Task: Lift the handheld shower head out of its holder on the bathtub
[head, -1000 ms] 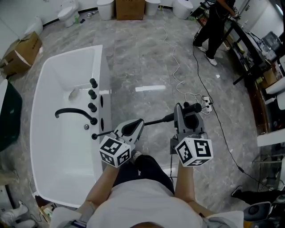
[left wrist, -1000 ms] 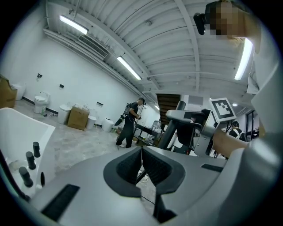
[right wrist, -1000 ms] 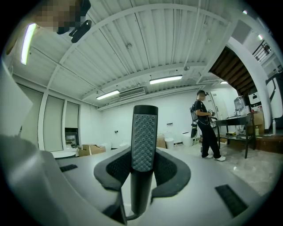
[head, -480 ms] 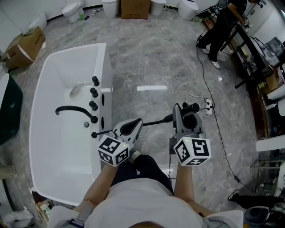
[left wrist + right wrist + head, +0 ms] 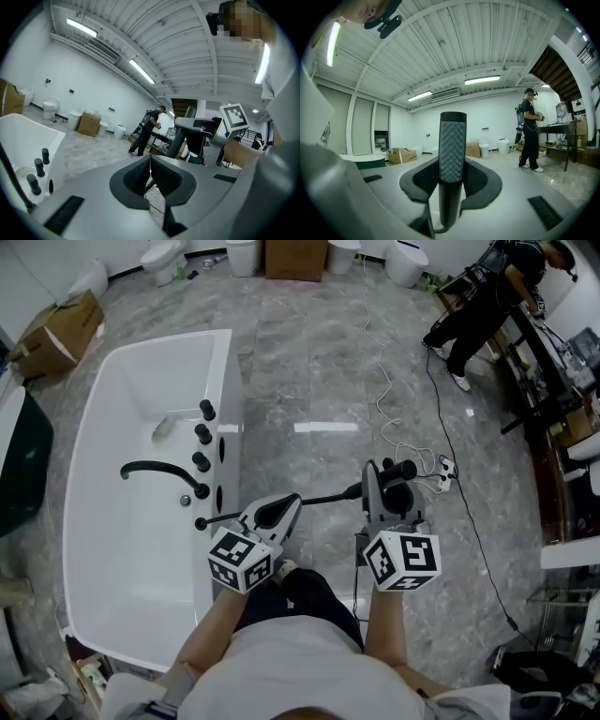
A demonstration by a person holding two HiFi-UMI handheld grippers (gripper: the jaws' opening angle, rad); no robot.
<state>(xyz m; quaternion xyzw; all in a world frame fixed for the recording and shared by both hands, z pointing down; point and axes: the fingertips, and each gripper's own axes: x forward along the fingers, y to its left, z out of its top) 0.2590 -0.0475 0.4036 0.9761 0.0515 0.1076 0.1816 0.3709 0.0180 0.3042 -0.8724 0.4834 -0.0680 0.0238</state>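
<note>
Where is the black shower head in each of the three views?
Head view: right of centre, the shower head lies across the right gripper.
Left gripper view: right of centre, a slanted bar.
Right gripper view: centre, upright between the jaws.
Shared landmark: the standing person in black.

I record the bathtub (image 5: 122,549) at my left, its knobs (image 5: 202,435) in a row along the right rim and the spout (image 5: 155,468) reaching from that rim over the basin. The shower head (image 5: 411,467) sits right of the tub, off it, between the right gripper's (image 5: 382,474) jaws. Its hose (image 5: 319,499) runs to the rim, passing the left gripper (image 5: 289,500). Beyond, a power strip (image 5: 442,468) lies on the floor, and a person (image 5: 478,315) stands far right.
</note>
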